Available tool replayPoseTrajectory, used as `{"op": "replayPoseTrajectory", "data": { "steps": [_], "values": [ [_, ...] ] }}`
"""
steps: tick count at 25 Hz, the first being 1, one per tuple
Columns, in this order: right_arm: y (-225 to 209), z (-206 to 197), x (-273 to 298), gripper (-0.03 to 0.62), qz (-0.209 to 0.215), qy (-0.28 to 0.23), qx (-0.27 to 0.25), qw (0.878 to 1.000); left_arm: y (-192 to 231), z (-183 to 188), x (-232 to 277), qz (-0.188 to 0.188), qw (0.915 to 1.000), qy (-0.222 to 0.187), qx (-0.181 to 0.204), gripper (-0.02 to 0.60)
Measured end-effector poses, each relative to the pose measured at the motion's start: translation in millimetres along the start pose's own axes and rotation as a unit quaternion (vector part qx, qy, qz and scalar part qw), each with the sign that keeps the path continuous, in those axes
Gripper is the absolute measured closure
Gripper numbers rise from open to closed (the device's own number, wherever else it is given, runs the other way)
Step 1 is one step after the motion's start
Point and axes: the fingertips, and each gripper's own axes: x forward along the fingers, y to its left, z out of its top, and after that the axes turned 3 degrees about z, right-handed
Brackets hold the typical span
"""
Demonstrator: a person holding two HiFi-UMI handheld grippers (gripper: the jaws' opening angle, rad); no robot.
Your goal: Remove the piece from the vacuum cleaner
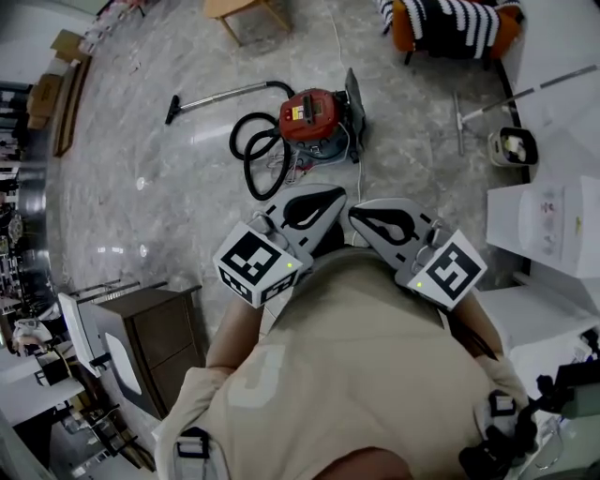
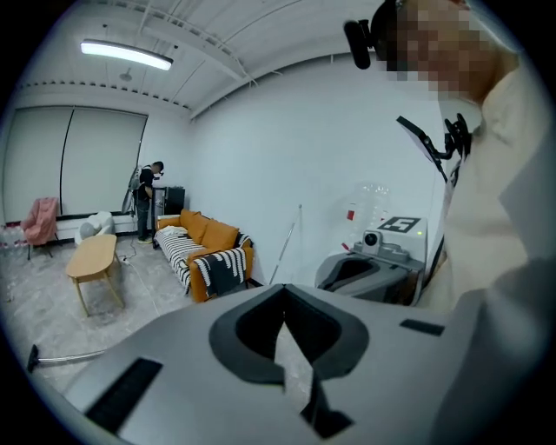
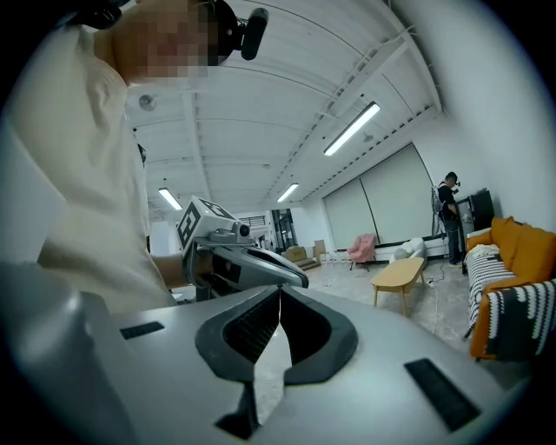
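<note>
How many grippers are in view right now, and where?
2. The left gripper is just left of centre in the head view; the right gripper is beside it, on its right. Both are shut; no others show.

In the head view the vacuum cleaner (image 1: 314, 117) (a red shape on the far floor (image 1: 169, 216)) is too small to tell its separate pieces, the orange sofa (image 1: 405, 28) is cut off by the far edge, and the person's torso (image 1: 366, 366) hides the near floor.
</note>
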Motion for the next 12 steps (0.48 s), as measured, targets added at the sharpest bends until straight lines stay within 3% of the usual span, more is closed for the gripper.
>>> {"op": "replayPoseTrajectory", "data": {
  "steps": [6,12],
  "values": [
    [-16,-4,6,0.589,-0.026,0.013,0.005,1.0,20,4,7,-0.016,0.9996,-0.021,-0.004,0.578],
    [-40,-6,29,0.589,-0.049,0.036,0.024,0.998,68,1,6,-0.011,0.9995,-0.022,-0.02,0.578]
  ]
}}
